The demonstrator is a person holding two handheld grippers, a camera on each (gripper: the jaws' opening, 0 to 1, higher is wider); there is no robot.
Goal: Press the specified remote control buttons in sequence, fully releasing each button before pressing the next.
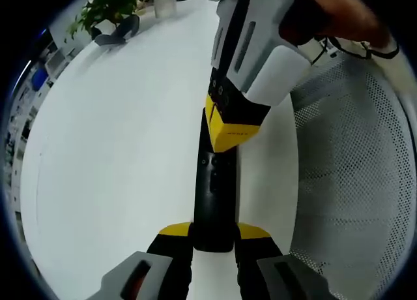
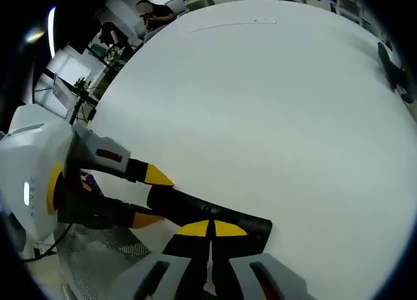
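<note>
One black remote control [image 1: 213,195] is lying on the white counter [image 1: 117,156], near the edge that borders a perforated mesh surface [image 1: 352,169], and two claws are working on it. In the left gripper view, the left claw [image 1: 214,238] is pinching the near end of the remote between its yellow-tipped fingers [image 1: 174,231], while the right claw [image 1: 231,127] is coming down from above with its yellow tips resting on the remote's far half; whether it is actually depressing a button is hard to make out, since the tips are covering the keys. In the right gripper view, the right claw [image 2: 210,229] is showing its two yellow tips pressed together with only a thin seam between them, sitting on the remote [image 2: 208,212], and the left claw [image 2: 150,195] is gripping the remote's other end from the side. One potted plant [image 1: 104,10] and one dark curved object [image 1: 117,31] are standing near the counter's far corner, the plant partly cut off. One hand [image 1: 339,16] is partly showing on the right claw's white body.
</note>
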